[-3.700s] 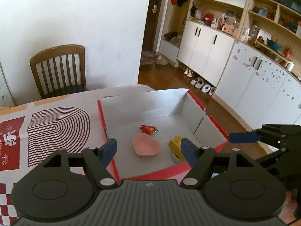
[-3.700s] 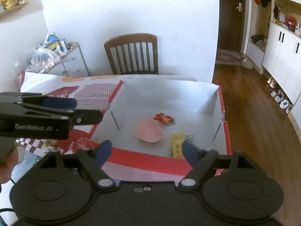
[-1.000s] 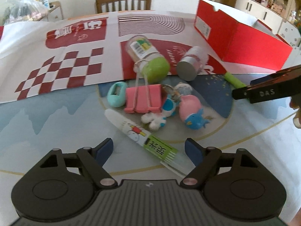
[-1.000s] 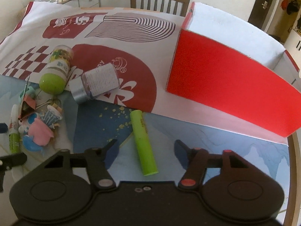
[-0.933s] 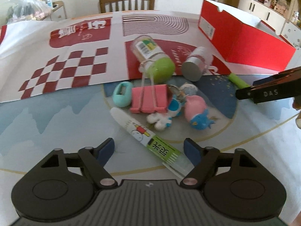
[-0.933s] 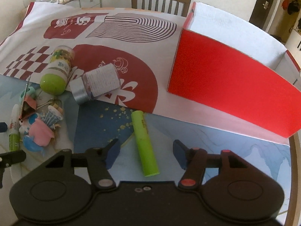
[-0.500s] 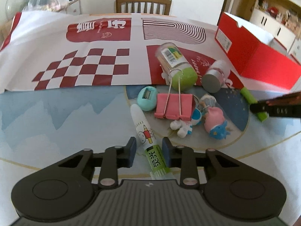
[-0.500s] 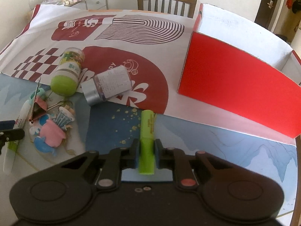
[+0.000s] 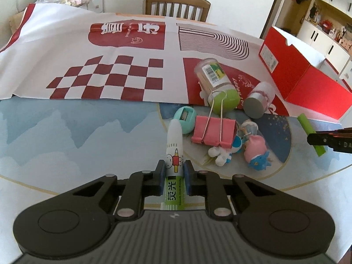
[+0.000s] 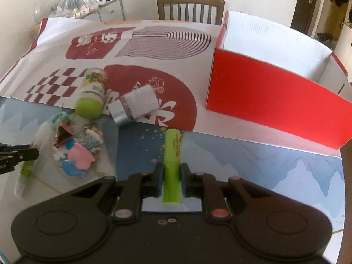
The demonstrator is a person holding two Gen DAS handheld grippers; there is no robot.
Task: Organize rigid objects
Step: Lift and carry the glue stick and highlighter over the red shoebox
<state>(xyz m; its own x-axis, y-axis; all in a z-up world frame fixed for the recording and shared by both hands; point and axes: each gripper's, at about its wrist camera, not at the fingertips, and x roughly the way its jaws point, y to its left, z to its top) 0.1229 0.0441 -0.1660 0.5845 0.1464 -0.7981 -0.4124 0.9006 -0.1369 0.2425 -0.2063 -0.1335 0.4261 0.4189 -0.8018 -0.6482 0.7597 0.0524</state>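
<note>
Left gripper [image 9: 174, 172] clamps the white pen [image 9: 174, 151], right gripper [image 10: 172, 177] clamps the green marker [image 10: 172, 151] — both just above the table; lift clear of the toy pile [image 9: 237, 147], then carry level to the red box [image 10: 270, 96].

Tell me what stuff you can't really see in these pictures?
- Inside the red box: both views, its own walls hide the bottom.
- Back end of the white pen: left wrist view, the left gripper body covers it.
- Small toys beside the pink clip: right wrist view, blurred and piled.
- Right gripper: left wrist view, cut off by the right edge.
</note>
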